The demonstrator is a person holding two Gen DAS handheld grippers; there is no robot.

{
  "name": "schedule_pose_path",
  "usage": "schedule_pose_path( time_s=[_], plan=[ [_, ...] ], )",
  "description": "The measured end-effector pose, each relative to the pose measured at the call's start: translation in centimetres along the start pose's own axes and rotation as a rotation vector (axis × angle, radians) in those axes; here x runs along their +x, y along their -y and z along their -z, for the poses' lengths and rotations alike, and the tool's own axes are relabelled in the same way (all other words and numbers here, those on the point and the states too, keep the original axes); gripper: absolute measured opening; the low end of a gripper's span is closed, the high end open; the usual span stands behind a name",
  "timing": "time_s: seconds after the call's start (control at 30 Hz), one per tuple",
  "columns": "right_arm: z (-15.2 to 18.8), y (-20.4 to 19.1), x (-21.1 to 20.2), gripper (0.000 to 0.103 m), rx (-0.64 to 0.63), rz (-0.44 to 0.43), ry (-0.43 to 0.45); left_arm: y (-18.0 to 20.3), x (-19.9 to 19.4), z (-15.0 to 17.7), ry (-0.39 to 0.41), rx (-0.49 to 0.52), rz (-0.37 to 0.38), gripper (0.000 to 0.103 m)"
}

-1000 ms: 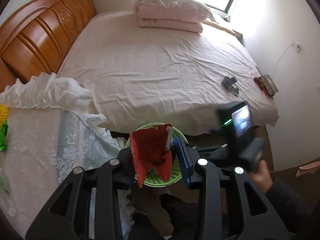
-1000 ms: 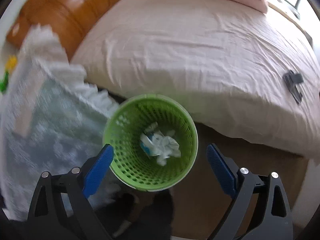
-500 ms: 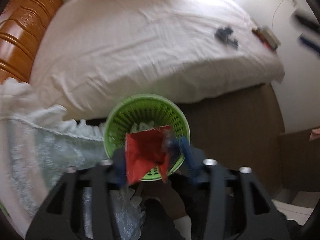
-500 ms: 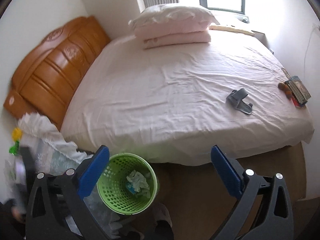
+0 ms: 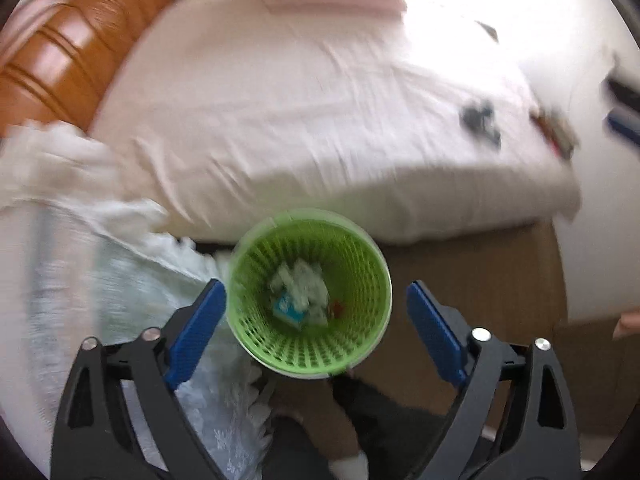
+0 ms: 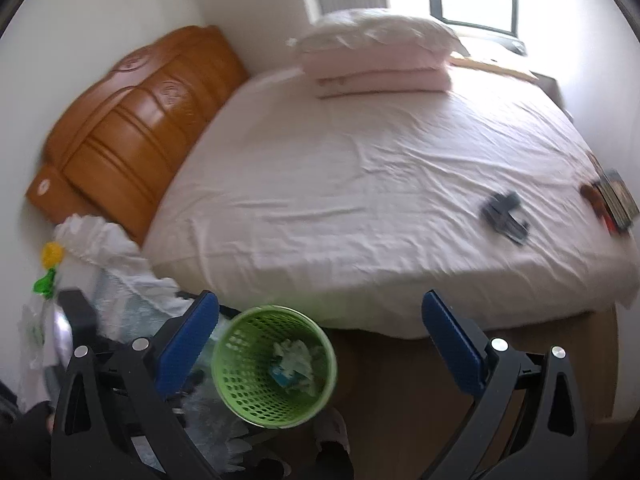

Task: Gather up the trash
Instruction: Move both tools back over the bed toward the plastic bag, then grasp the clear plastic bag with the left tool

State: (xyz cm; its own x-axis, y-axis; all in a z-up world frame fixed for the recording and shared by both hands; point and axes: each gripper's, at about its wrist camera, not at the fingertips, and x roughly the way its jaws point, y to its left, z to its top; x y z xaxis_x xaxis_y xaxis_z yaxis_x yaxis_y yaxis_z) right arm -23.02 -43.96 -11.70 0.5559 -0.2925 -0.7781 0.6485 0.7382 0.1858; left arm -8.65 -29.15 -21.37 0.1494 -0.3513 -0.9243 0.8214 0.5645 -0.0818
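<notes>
1. left wrist view: the left gripper [image 5: 316,312] points steeply down over the green basket [image 5: 362,256], its jaws opening and already spread wide, with nothing pinched; the basket's mouth shows between the blue pads [image 5: 196,332]
2. left wrist view: the trash [image 5: 300,292] lies at the bottom of the basket as a heap of crumpled white paper with a blue-and-white scrap, and a small red piece [image 5: 337,308] sits just beside it on the right
3. left wrist view: the basket stands on the brown floor [image 5: 472,260] just in front of the bed [image 5: 304,108], with a white lace cloth [image 5: 100,264] touching or very near its left side; the picture is blurred
4. right wrist view: the right gripper [image 6: 320,340] is spread wide and holds nothing, well above the same basket [image 6: 240,380], which shows low and left of centre between its pads
5. right wrist view: white and blue trash [image 6: 294,364] rests inside the basket; the red piece cannot be made out here
6. right wrist view: on the bed [image 6: 360,184] lie folded pink bedding with a pillow [image 6: 380,52], a dark grey object [image 6: 504,212] and some books [image 6: 612,200] near the right edge; an orange wooden headboard [image 6: 132,136] stands at the left
</notes>
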Motion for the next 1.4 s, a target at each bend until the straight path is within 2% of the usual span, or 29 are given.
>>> schedule_pose_path(
  time_s=[0.03,0.13,0.3,0.43,0.5,0.6,0.77,0.9,1.03,1.17,1.3,1.4],
  plan=[
    [-0.5,-1.1,-0.2,0.101,-0.019,-0.020,0.010,-1.1,-2.9,-0.3,0.069,-0.030,-0.017,0.092],
    [-1.8,-5.0,-0.8,0.101,-0.090,-0.087,0.041,-3.9,-9.3,-0.2,0.201,-0.091,-0.056,0.095],
    [-3.3,-12.6,-1.8,0.101,-0.233,-0.192,0.083,-9.6,-18.7,2.4,0.349,-0.210,-0.201,0.095],
    [-3.3,-18.3,-2.2,0.101,-0.330,-0.276,0.094,-14.1,-23.2,6.2,0.395,-0.359,-0.288,0.095],
    [-2.9,-21.3,-2.2,0.101,-0.376,-0.323,0.087,-16.2,-24.5,8.3,0.400,-0.429,-0.358,0.095],
    [-2.1,-25.0,-1.8,0.101,-0.442,-0.369,0.071,-18.9,-25.6,11.5,0.380,-0.524,-0.417,0.095],
    [-0.5,-30.8,-0.8,0.101,-0.525,-0.458,0.024,-23.7,-26.8,17.1,0.367,-0.757,-0.431,0.095],
    [0.8,-34.9,0.0,0.101,-0.587,-0.522,-0.005,-26.0,-27.8,21.3,0.360,-0.872,-0.536,0.095],
    [2.4,-38.9,0.7,0.101,-0.659,-0.572,-0.034,-27.4,-28.3,24.6,0.327,-0.933,-0.590,0.095],
    [3.8,-42.3,1.5,0.101,-0.707,-0.620,-0.074,-28.5,-28.2,26.8,0.314,-0.969,-0.604,0.095],
    [4.6,-44.1,2.3,0.101,-0.731,-0.636,-0.098,-29.6,-26.7,26.7,0.294,-0.938,-0.572,0.095],
    [4.7,-44.8,2.9,0.101,-0.737,-0.627,-0.108,-30.9,-24.2,25.2,0.268,-0.880,-0.538,0.095]
  ],
)
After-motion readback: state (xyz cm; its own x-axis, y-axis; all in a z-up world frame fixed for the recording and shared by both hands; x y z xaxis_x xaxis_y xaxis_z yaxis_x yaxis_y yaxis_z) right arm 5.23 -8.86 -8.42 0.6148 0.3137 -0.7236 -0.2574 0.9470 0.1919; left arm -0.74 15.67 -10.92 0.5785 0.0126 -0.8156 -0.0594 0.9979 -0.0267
